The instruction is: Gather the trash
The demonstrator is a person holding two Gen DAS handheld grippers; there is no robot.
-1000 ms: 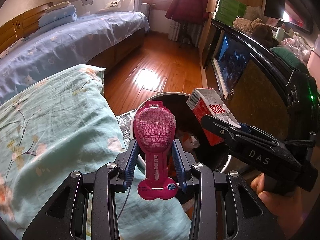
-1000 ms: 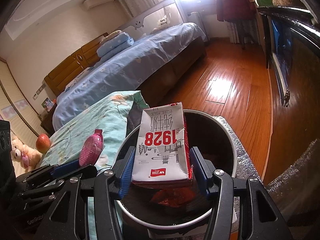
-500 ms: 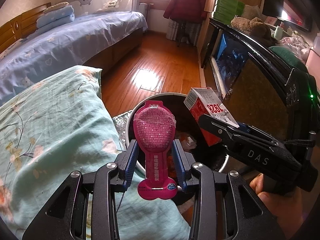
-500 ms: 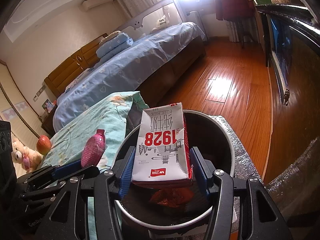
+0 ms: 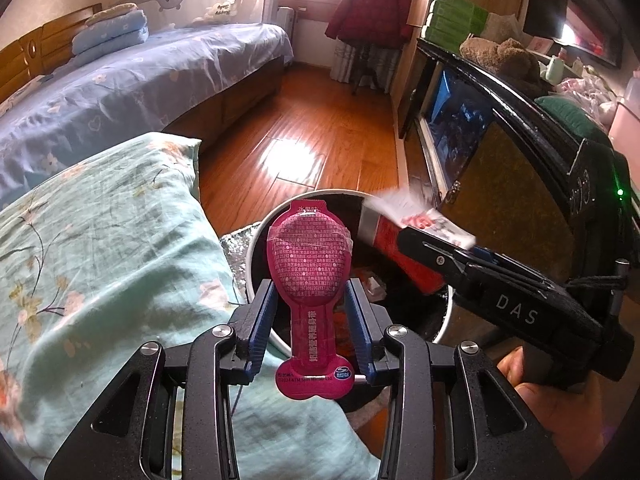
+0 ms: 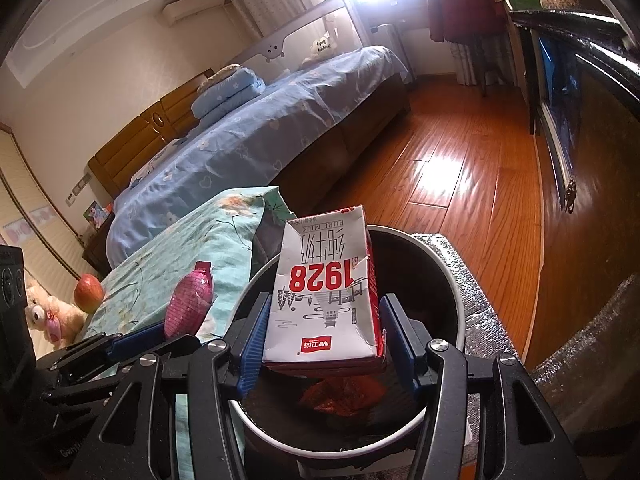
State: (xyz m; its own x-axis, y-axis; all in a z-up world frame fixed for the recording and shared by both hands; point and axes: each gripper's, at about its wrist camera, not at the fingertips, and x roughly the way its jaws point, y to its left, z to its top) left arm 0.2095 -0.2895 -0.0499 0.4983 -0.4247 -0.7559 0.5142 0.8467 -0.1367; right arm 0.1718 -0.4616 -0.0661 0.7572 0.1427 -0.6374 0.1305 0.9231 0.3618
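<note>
My left gripper [image 5: 310, 300] is shut on a pink foil pouch [image 5: 309, 264] and holds it upright at the near rim of a round black trash bin with a white rim [image 5: 256, 240]. My right gripper [image 6: 326, 320] is shut on a white and red "1928" milk carton [image 6: 326, 284] and holds it over the open bin [image 6: 456, 276]. The carton [image 5: 404, 232] also shows in the left wrist view, blurred, over the bin's right side. The pouch [image 6: 188, 306] shows in the right wrist view, left of the bin. Red wrappers [image 6: 344, 394] lie inside the bin.
A teal floral quilt [image 5: 100, 248] lies left of the bin, with an apple [image 6: 89, 292] and a plush toy [image 6: 52, 314] on it. A blue bed [image 5: 120, 80] stands behind. A black cabinet [image 5: 500, 148] runs along the right. Wooden floor [image 5: 320, 132] lies beyond.
Both grippers have edged forward over the bin. The carton has tilted and blurs in the left wrist view. Both stay shut on their items.
</note>
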